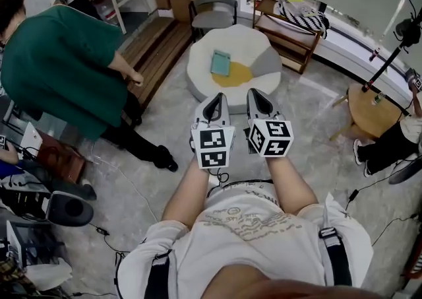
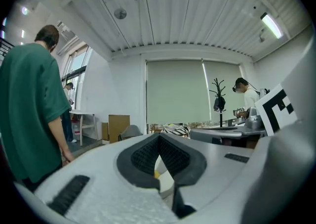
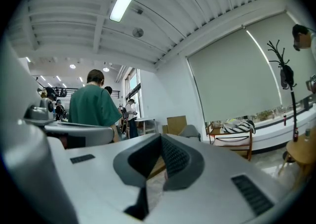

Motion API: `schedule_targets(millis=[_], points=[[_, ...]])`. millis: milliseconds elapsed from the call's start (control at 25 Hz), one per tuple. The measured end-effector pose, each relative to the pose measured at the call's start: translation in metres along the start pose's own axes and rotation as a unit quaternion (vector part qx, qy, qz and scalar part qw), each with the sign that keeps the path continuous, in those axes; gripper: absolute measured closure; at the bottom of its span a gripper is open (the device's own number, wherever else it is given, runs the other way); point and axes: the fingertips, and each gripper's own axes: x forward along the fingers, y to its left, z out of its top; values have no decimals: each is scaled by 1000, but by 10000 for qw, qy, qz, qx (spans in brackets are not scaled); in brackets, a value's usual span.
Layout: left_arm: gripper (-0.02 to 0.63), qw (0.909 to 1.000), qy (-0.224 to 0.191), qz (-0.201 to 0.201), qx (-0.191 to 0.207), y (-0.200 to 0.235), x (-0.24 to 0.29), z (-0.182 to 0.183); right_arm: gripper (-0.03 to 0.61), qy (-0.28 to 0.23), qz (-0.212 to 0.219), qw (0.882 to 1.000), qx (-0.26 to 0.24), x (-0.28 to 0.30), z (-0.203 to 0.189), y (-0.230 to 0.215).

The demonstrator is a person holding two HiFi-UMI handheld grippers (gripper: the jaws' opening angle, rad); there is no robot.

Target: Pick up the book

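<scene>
The teal book [image 1: 220, 63] lies on the round white pouf [image 1: 245, 40], well apart from both grippers (ahead of them). The left gripper [image 1: 214, 100] and right gripper [image 1: 258, 95] sit side by side, jaws closed together on nothing.

The book [image 1: 220, 63] lies on the surface [image 1: 250, 43], with a chair [image 1: 214, 0] behind. The left tool [image 1: 215, 98] and right tool [image 1: 256, 93] are side by side before it.
</scene>
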Motion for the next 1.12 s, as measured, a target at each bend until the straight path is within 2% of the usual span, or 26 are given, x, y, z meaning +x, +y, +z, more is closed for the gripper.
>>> schedule_targets(millis=[400,600,880,1120], points=[[600,9999,91,32,28,14,-11,-19,551,49,214,9995,-238,15,-9,33],[600,9997,143,162,92,26,4,-19,551,68,319,9992,-223,37,-9,31],[600,9988,192,344,285,52,55,-26,551,83,467,9988,-133,96,-17,15],[600,9989,173,275,323,70,128,-15,551,-36,320,9976,-610,162,-4,-21]])
